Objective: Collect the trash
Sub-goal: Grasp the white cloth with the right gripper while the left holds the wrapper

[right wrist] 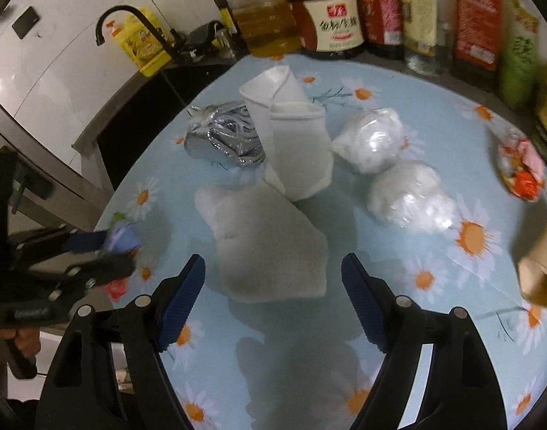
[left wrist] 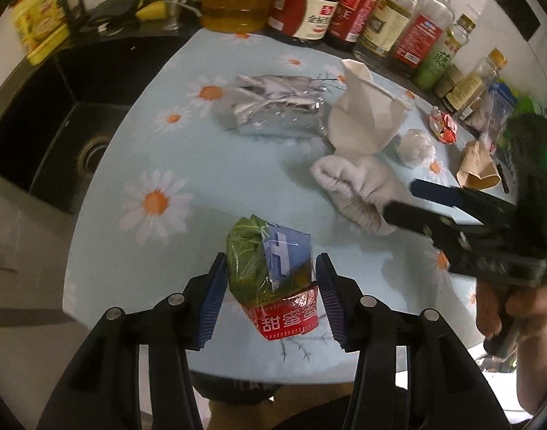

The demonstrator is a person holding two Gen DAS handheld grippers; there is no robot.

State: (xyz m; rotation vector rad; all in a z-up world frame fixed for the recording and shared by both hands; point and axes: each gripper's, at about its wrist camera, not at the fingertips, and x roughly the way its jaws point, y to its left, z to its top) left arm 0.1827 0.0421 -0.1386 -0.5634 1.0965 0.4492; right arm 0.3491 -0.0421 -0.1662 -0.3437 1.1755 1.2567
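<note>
Two plastic-wrapped wads [right wrist: 411,199] flank paper cup [right wrist: 294,143].

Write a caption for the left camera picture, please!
Left gripper fingers straddle a crumpled red, green and blue wrapper on daisy-print tablecloth.

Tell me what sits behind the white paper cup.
Behind the white paper cup lies a crumpled silver foil wrapper, partly covered by it; the hidden part can't be seen.

Daisy-print table [right wrist: 434,114]; on it: silver foil bag [right wrist: 225,139], white cup [right wrist: 294,143], grey cloth [right wrist: 269,247], two plastic-wrapped wads [right wrist: 370,139].
</note>
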